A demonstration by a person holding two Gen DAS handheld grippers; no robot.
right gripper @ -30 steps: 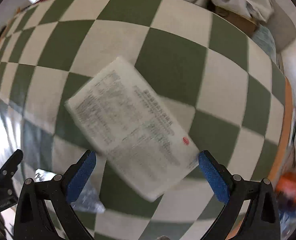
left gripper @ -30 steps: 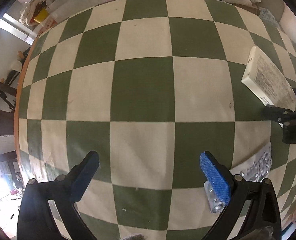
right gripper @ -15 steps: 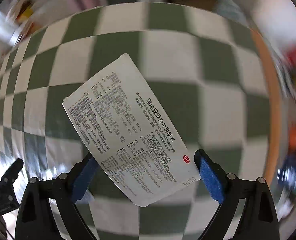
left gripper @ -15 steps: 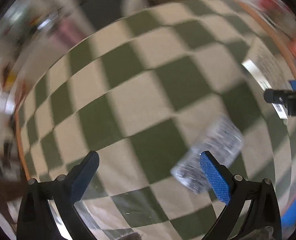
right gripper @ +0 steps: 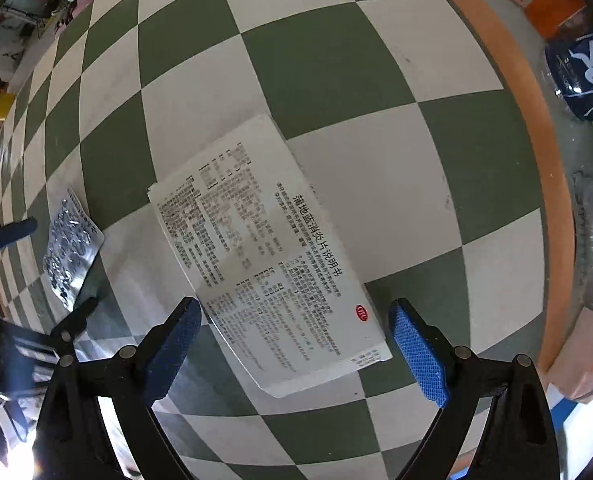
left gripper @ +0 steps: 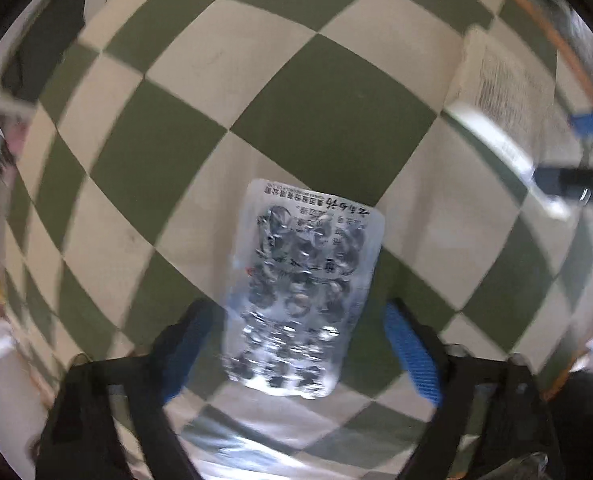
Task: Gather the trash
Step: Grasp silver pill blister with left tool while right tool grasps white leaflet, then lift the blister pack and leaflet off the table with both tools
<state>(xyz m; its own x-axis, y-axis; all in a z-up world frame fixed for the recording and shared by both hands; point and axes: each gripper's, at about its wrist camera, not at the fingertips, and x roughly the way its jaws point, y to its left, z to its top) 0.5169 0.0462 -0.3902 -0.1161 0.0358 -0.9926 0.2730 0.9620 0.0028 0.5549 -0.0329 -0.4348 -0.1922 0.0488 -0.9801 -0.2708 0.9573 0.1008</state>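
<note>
Closing around the foil blister pack (left gripper: 300, 292) at six o'clock on the checked tablecloth (left gripper: 328, 104), the left gripper (left gripper: 296, 344) has not pinched it yet. At three o'clock, the right gripper (right gripper: 296, 344) stands wide apart over the leaflet (right gripper: 264, 248); next, probably, both must squeeze thin flat edges.

Green-and-cream checked tablecloth (right gripper: 320, 64) (orange-edged)

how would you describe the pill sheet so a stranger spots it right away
Start from the green-and-cream checkered tablecloth on the orange-rimmed table. Two flat things lie on it: a white folded paper leaflet with black print, and beside it the crinkled silver foil blister sheet. Only the sheet is shiny metal dotted with round pill pockets.
</note>
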